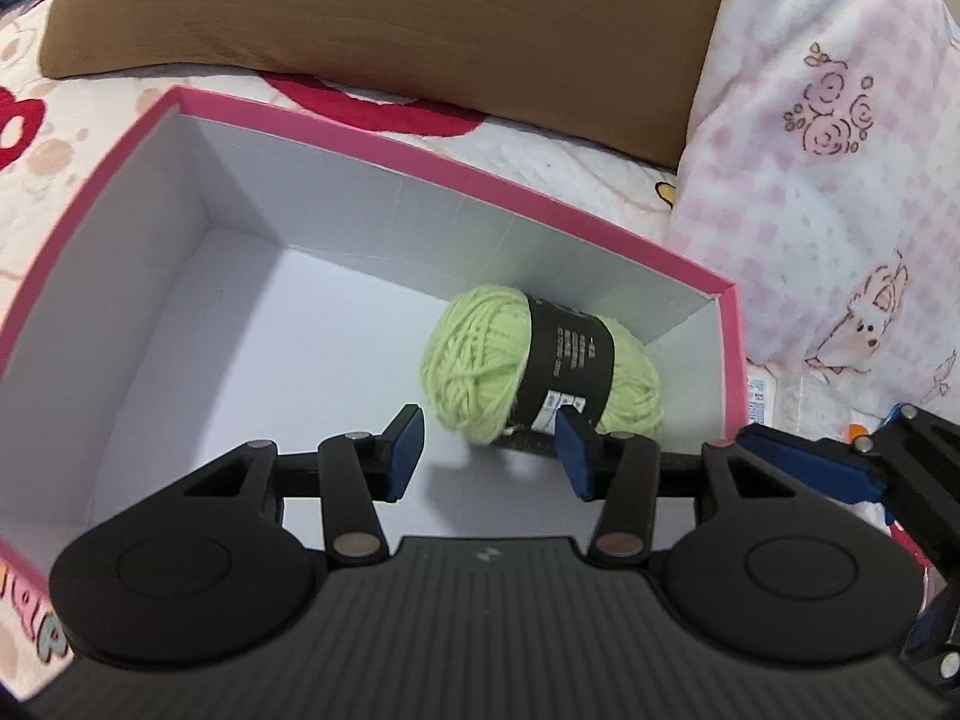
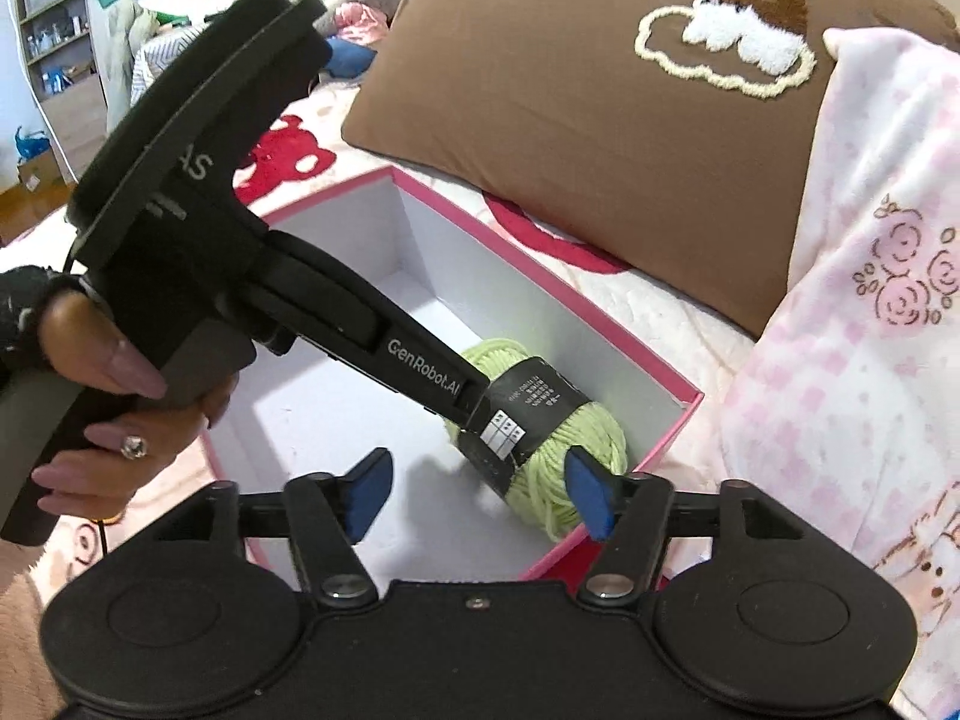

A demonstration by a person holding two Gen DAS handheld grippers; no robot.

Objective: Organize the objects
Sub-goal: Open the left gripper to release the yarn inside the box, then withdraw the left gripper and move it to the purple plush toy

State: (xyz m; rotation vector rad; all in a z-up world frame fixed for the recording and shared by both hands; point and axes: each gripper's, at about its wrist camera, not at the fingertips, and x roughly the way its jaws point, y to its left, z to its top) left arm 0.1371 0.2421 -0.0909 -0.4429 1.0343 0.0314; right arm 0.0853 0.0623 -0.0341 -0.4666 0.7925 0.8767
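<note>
A light green yarn ball (image 1: 480, 360) with a black label lies on the white floor of a pink-rimmed box (image 1: 420, 150), near its right end. My left gripper (image 1: 489, 453) hangs over the box just short of the yarn, jaws apart, with nothing between the blue pads. In the right wrist view the yarn (image 2: 594, 438) lies partly between the wide-open fingers of my right gripper (image 2: 480, 498), close to the right pad, with no pad pressing on it. The left tool's black arm (image 2: 420, 360) reaches down to the yarn's label. A person's hand (image 2: 120, 408) holds that tool.
The box (image 2: 540, 276) sits on a quilt (image 1: 60, 120) with red prints. A brown pillow (image 2: 600, 120) lies behind it and a pink checked blanket (image 2: 870, 330) rises on its right. One blue pad of the right gripper (image 1: 804, 462) shows beside the box's right wall.
</note>
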